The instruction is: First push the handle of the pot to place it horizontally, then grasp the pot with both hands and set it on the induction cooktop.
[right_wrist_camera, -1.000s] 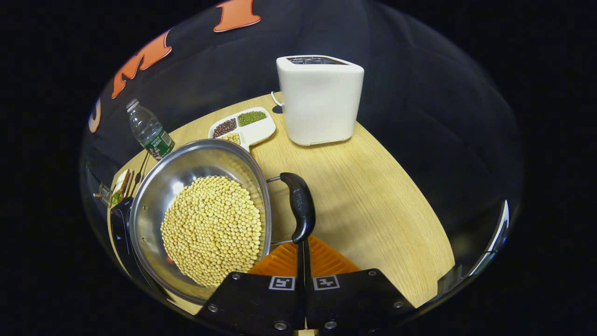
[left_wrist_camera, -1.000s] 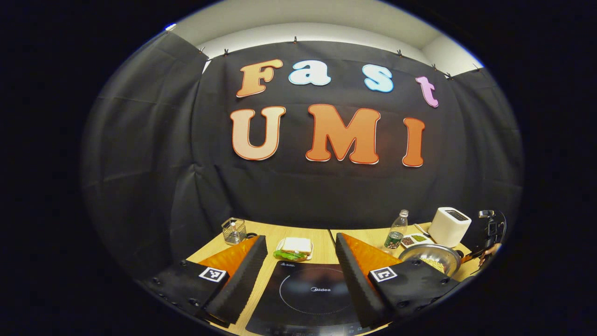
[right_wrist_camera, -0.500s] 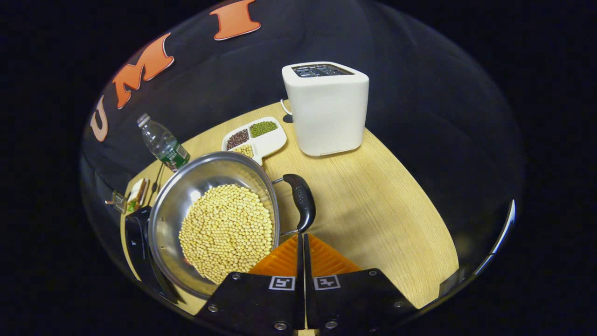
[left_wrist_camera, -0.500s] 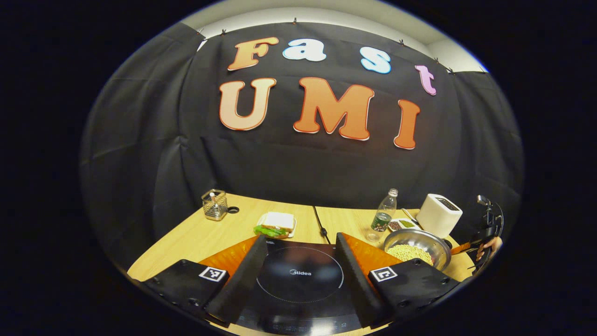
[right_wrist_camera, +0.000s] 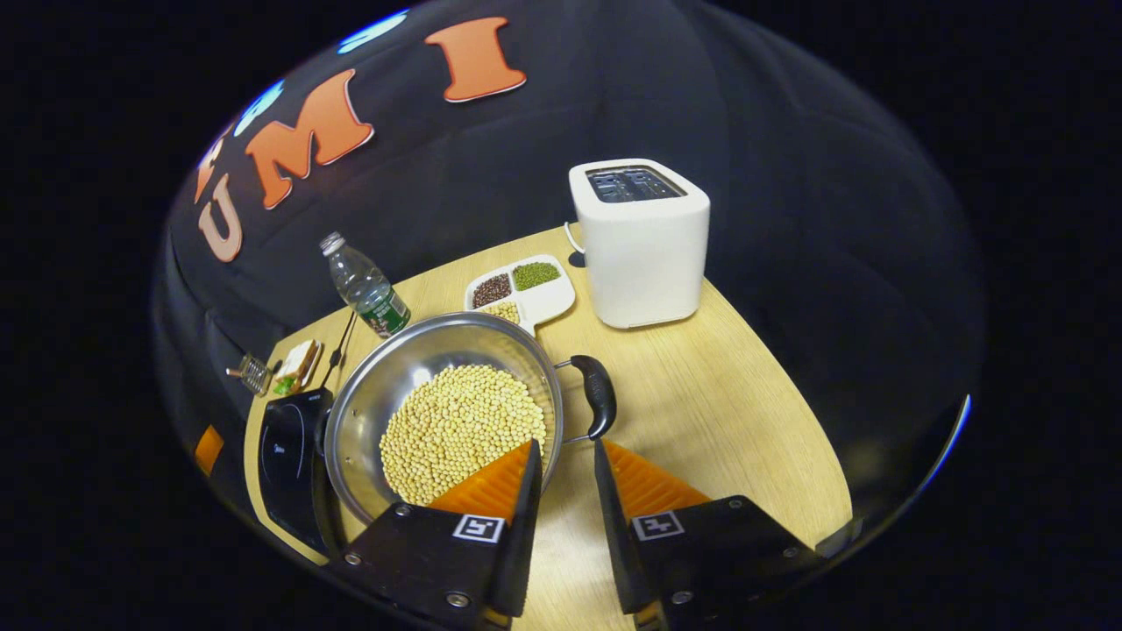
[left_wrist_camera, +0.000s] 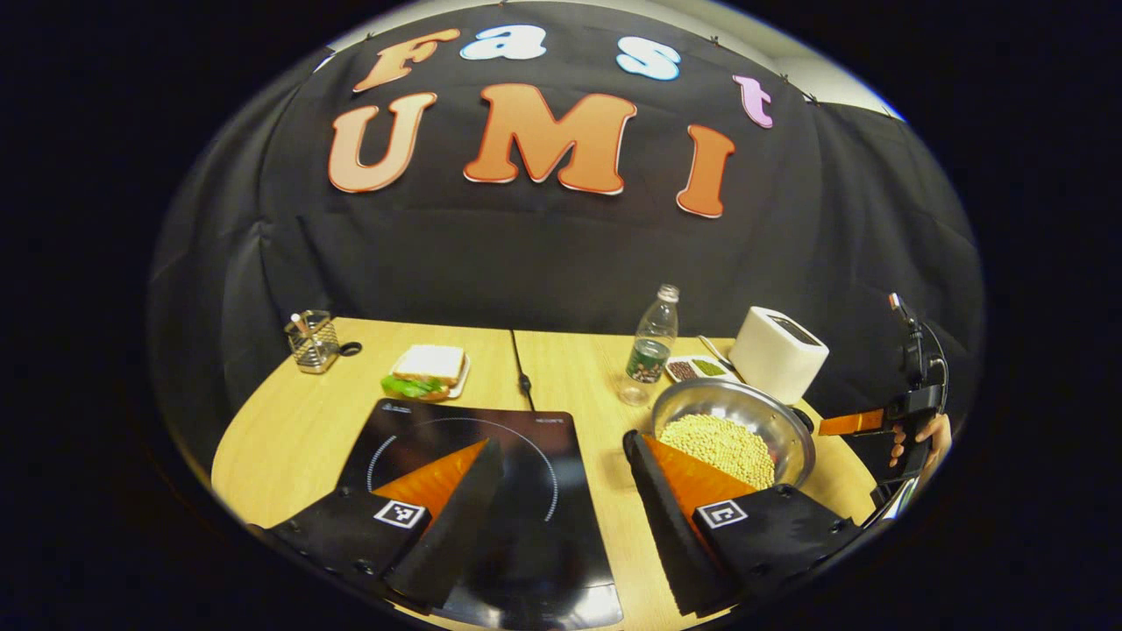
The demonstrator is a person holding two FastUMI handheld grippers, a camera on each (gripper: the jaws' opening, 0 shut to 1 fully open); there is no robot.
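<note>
A steel pot (right_wrist_camera: 412, 368) full of soybeans (right_wrist_camera: 460, 429) stands on the wooden table (right_wrist_camera: 719, 421), right of the black induction cooktop (right_wrist_camera: 285, 456). Its black side handle (right_wrist_camera: 600, 405) lies level on the side facing me. My right gripper (right_wrist_camera: 565, 449) is open by a narrow gap with nothing in it, just short of the handle. My left gripper (left_wrist_camera: 561, 443) hangs wide open and empty above the cooktop (left_wrist_camera: 526, 438). The pot (left_wrist_camera: 701, 399) is to its right, and beyond the pot a hand (left_wrist_camera: 916, 438) holds the right gripper (left_wrist_camera: 855, 423).
Behind the pot stand a white toaster (right_wrist_camera: 644, 245), a divided dish of beans (right_wrist_camera: 526, 289) and a water bottle (right_wrist_camera: 366, 287). A sandwich plate (left_wrist_camera: 425, 368) and a wire basket (left_wrist_camera: 311, 342) sit at the back left. A cable (left_wrist_camera: 523, 377) runs to the cooktop.
My right gripper has drawn back from the handle and gone from shut to slightly open. The left gripper view has tilted down and now takes in more of the cooktop and the pot.
</note>
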